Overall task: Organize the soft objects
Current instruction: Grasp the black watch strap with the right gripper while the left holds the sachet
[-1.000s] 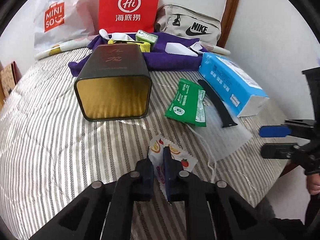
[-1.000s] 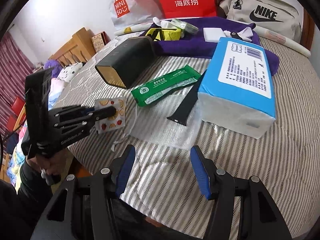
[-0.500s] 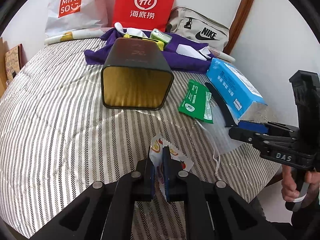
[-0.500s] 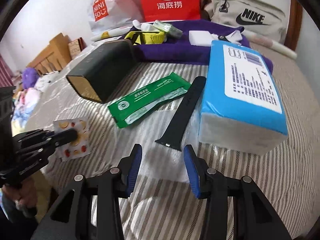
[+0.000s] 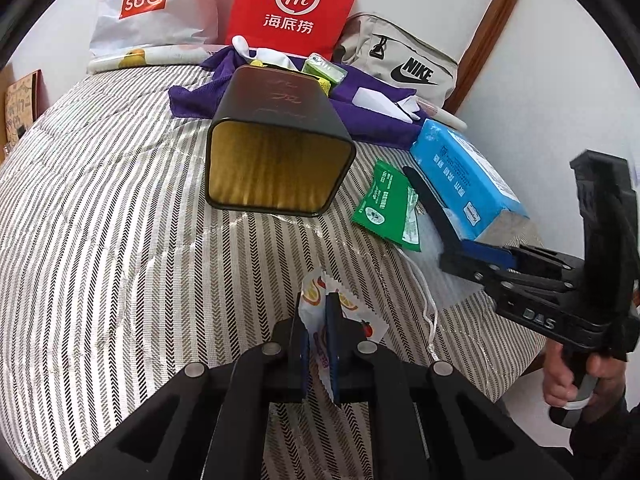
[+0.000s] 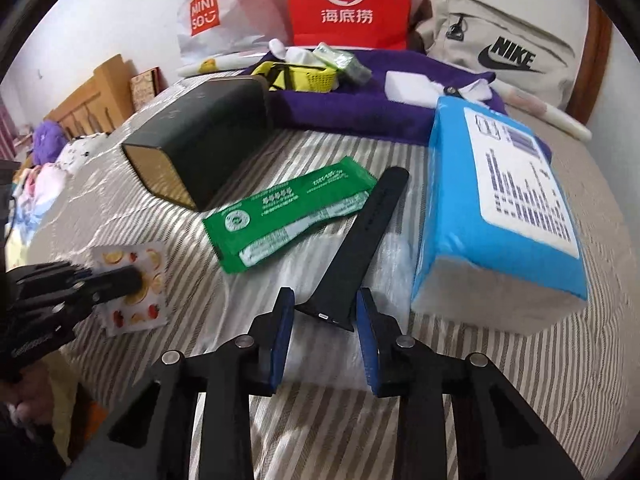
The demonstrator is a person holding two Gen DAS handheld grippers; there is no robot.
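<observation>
Right gripper (image 6: 324, 312) closing astride the near end of the black strap (image 6: 360, 236), pads not yet pressing, beside the blue tissue pack (image 6: 496, 216) and green packet (image 6: 292, 212) on the striped bed (image 6: 520, 380); left gripper (image 5: 316, 344) pinching the fruit-print sachet (image 5: 316, 300) near the tin (image 5: 276, 148).
</observation>
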